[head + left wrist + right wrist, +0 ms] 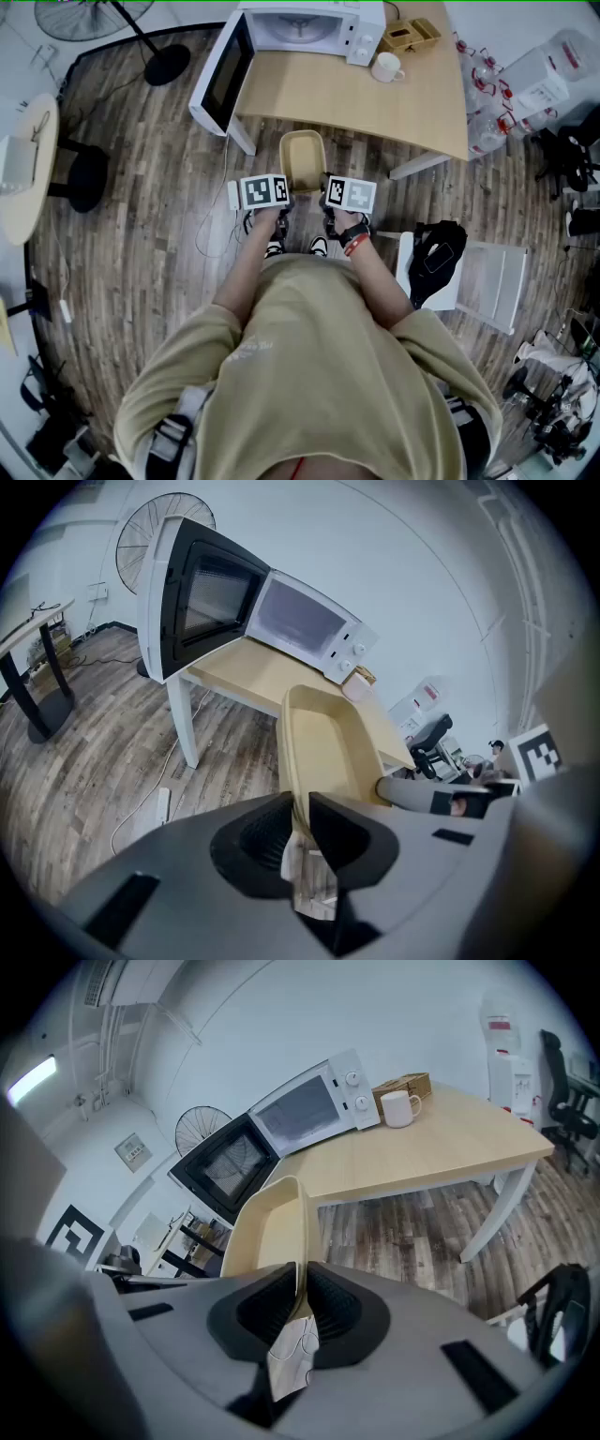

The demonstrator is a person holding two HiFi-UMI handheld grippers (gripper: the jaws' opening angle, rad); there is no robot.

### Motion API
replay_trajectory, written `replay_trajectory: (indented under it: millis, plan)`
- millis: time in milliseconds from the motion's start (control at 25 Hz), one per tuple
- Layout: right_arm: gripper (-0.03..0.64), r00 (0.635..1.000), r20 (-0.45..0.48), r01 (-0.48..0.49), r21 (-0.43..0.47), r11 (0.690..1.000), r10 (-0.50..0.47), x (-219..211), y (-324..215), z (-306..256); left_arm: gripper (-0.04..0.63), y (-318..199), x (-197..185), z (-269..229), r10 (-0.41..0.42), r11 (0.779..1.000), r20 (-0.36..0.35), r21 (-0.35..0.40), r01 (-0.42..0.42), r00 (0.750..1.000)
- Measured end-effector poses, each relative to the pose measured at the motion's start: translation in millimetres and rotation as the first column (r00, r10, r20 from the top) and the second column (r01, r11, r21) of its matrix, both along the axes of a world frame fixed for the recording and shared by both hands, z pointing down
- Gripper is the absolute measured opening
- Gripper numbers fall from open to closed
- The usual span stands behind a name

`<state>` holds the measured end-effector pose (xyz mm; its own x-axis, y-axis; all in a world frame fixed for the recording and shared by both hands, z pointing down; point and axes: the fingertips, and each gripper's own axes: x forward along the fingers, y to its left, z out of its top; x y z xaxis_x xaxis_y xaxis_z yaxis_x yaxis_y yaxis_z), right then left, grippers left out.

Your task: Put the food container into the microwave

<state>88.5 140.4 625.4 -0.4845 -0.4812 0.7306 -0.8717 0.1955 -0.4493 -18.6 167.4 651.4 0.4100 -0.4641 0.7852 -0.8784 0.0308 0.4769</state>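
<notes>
A beige, empty food container [302, 161] hangs in the air between me and the wooden table [375, 98]. My left gripper [281, 214] is shut on its left rim [298, 799]. My right gripper [330, 216] is shut on its right rim [298, 1283]. The tray [323, 742] stretches away from both sets of jaws [267, 1232]. The white microwave [305, 28] stands at the table's far left corner with its door [222, 73] swung wide open; its dark door shows in the left gripper view as door [202, 597], and the microwave [309, 1105] also shows in the right gripper view.
A white mug [386, 67] and a small brown box [410, 36] sit right of the microwave. A fan stand [159, 58] is on the floor at left, a round table [23, 169] far left, a white chair with a black bag [441, 258] at right. A cable [211, 225] lies on the floor.
</notes>
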Motion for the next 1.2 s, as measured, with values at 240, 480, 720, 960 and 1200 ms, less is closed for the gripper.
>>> replay_trajectory:
  millis: [240,480,720,960,1200]
  plan:
    - [0.057,1.0,0.007,0.004,0.003,1.0,-0.004,17.5,5.2,1.3,0.072,6.7,17.5,2.7,-0.002,1.0,0.006,-0.001,0.002,1.0]
    - [0.055,0.99,0.117,-0.08,-0.022,0.997,0.082,41.0,10.7,6.4,0.072,8.7,36.1,-1.6,-0.021,0.999,0.008,0.025,0.02,1.0]
    - [0.057,0.992,0.114,-0.045,-0.011,0.999,0.046,51.0,15.7,10.9,0.072,21.3,49.5,12.3,-0.046,0.999,0.036,0.017,0.045,0.998]
    - [0.057,0.988,0.144,-0.044,-0.027,0.999,0.048,54.3,15.3,15.4,0.072,18.9,51.6,8.4,-0.069,0.998,0.03,0.016,0.069,0.997]
    - [0.057,0.988,0.149,-0.037,-0.034,0.999,0.041,40.7,2.5,24.4,0.071,5.2,37.9,17.0,-0.097,0.995,0.002,0.02,0.097,0.995]
